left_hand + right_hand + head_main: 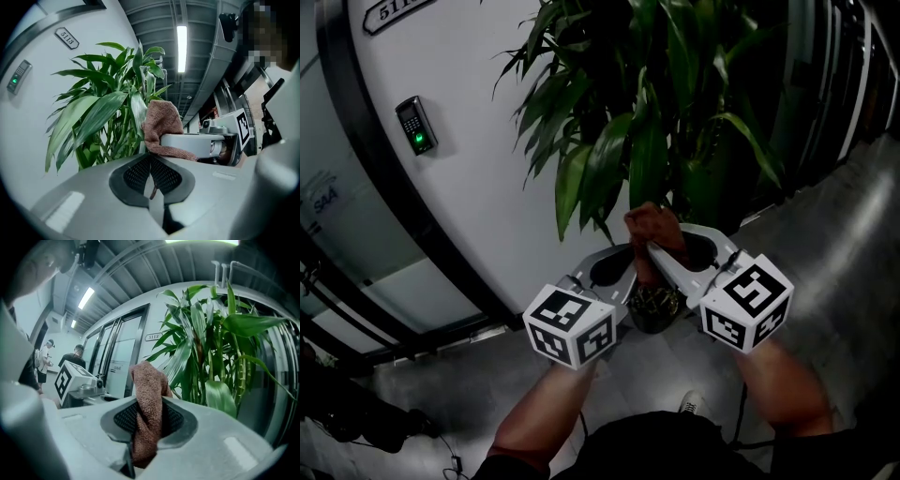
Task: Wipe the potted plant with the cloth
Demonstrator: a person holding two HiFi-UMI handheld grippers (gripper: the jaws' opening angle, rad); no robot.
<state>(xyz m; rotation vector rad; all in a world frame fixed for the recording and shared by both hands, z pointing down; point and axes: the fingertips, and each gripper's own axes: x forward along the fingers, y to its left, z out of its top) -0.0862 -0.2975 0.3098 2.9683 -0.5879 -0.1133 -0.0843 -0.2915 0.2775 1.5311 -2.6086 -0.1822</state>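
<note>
Two grey, smooth-shelled grippers meet tip to tip in front of the potted plant [637, 141], each carrying a white cube printed with black square markers. The right gripper [147, 413] has its jaws clamped on the cloth [147, 390], a brown, nubbly terry piece. The cloth runs down through the gap between the dark, mesh-textured pads and stands up above them in a rounded, folded hump. The left gripper [150, 159] has its jaws pressed together, the ribbed black pads meeting along a narrow seam with no cloth between them. In the left gripper view the cloth drapes over the flat grey finger of the right gripper just beyond the left one's tips. The plant's leaves are long, glossy and lance-shaped, arching outward from upright stems, and the nearest ones hang just beside the cloth, though whether they touch it cannot be told. The pot [656, 309], dark with a speckled pattern, shows only in part below the grippers. Behind stands a smooth white curved wall [487, 187] with a small keypad [416, 125] lit green.
</note>
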